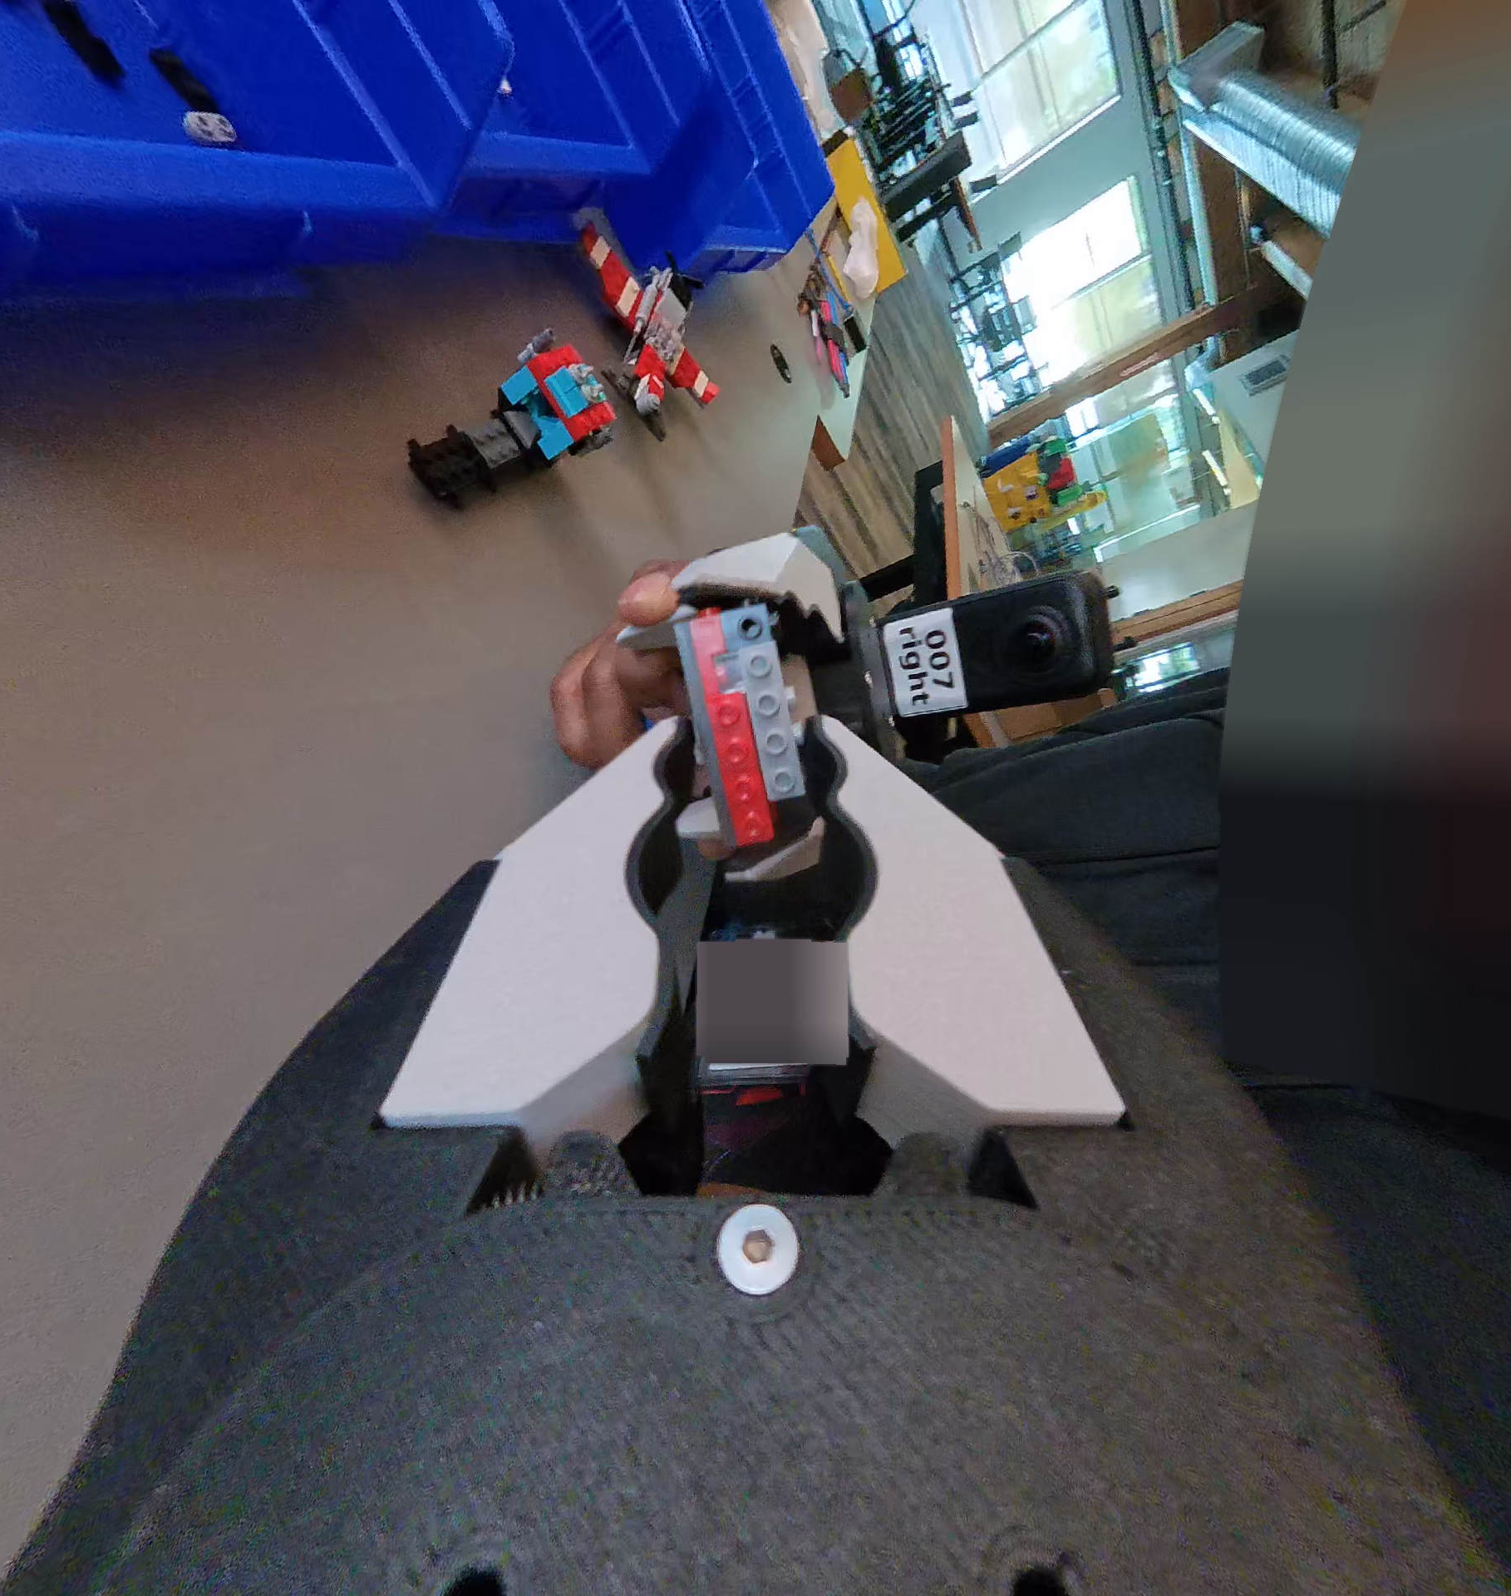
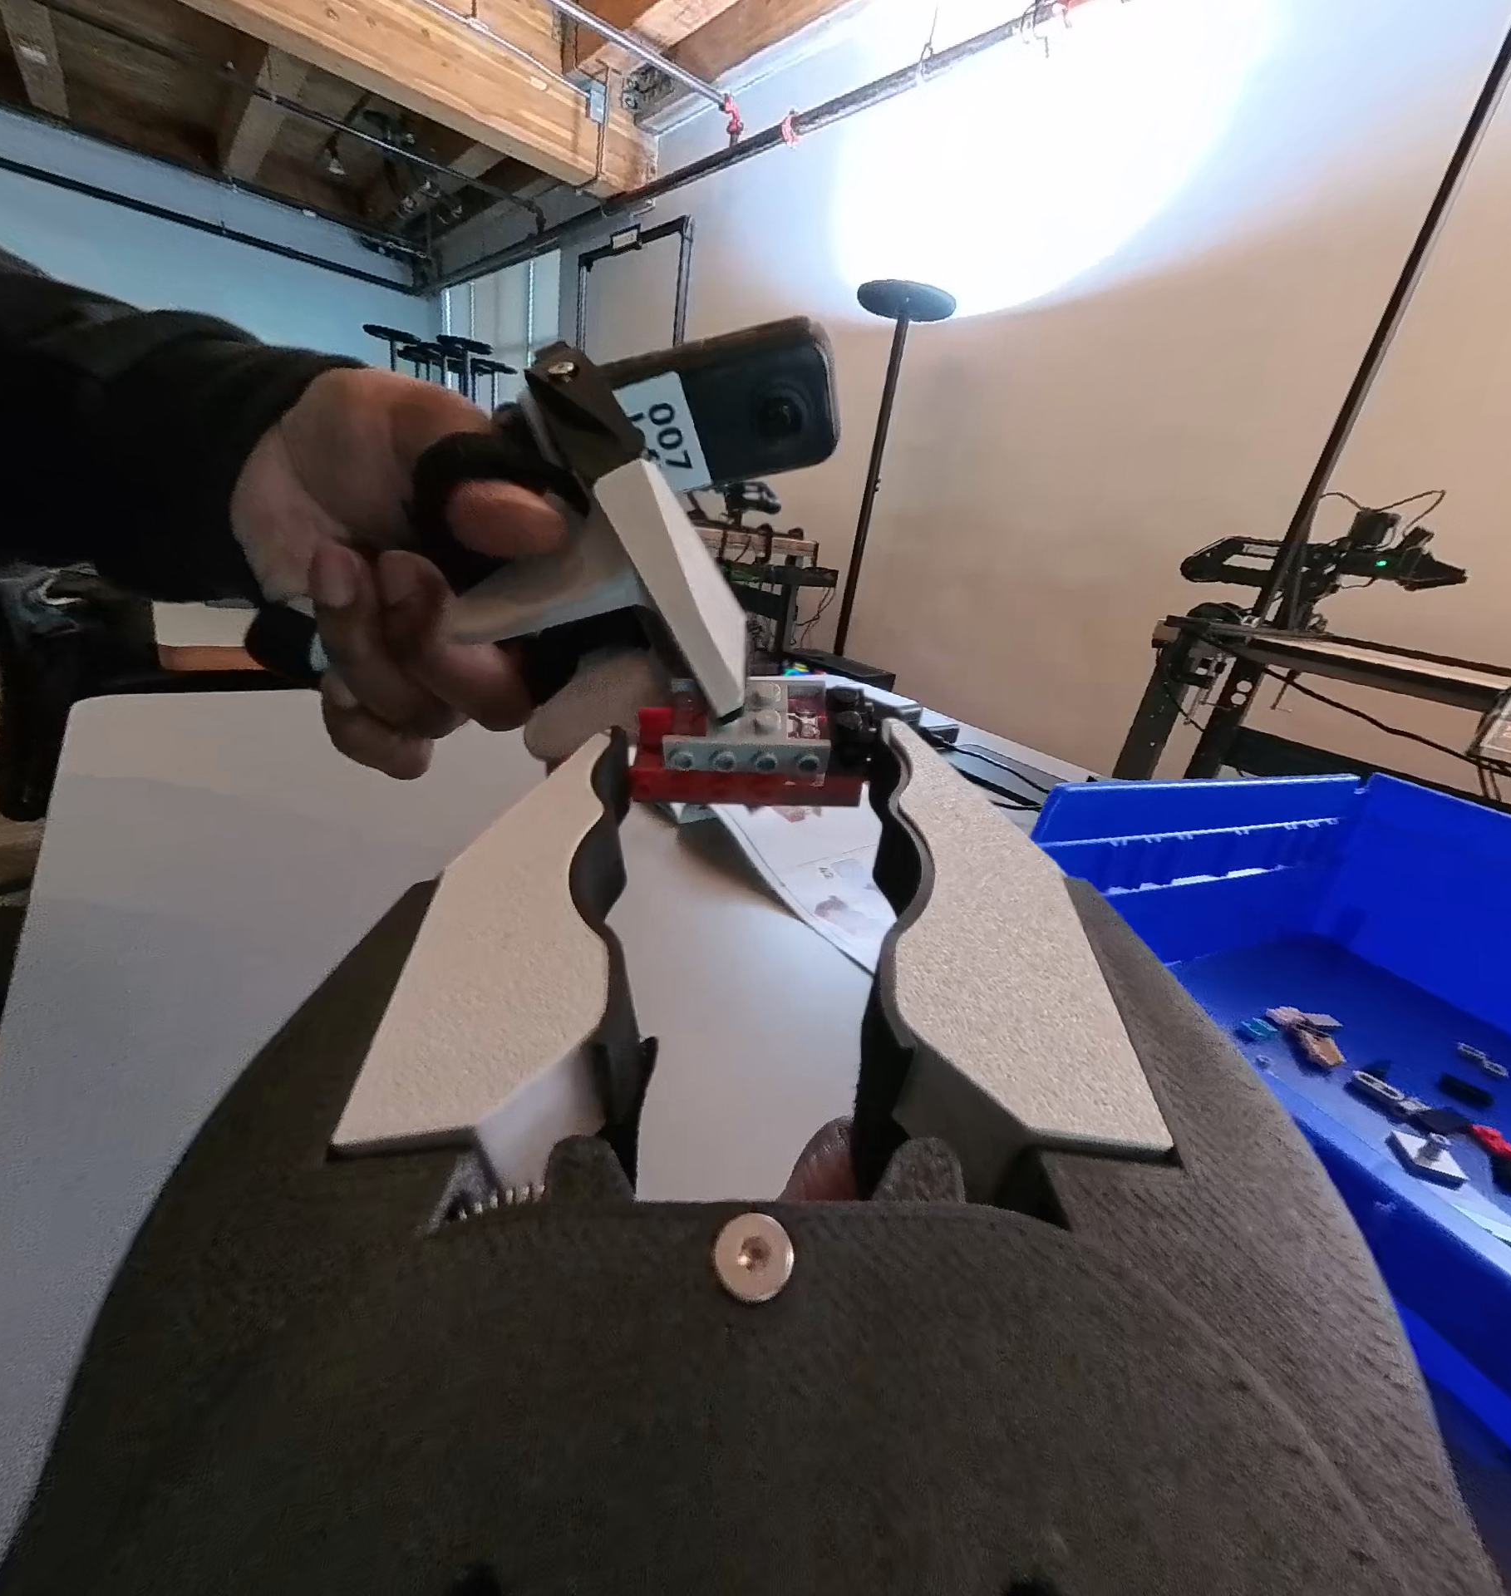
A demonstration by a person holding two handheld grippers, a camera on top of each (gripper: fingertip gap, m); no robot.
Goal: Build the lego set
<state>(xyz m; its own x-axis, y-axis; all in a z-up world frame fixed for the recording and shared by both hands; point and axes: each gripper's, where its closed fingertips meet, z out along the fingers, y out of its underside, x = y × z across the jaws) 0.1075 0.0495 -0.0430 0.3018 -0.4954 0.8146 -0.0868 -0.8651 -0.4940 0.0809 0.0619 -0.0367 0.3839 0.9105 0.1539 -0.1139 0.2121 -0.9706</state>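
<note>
Both grippers met at the red-and-grey lego assembly (image 2: 739,751), held up above the table (image 2: 217,864)

My right gripper (image 2: 748,777) clamped its two ends; my left gripper (image 2: 726,704), fingers nearly closed, pressed its tip on the grey top plate – whether it pinched anything, I couldn't tell

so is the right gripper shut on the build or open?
Shut: the right gripper pinches the red-and-grey build end to end between its fingertips, clear of the table.

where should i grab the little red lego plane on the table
Probably the narrow grey fuselage of the red lego plane, from above, tongs straddling it: it sits flat on the table, and its wings look too wide to span.
</note>
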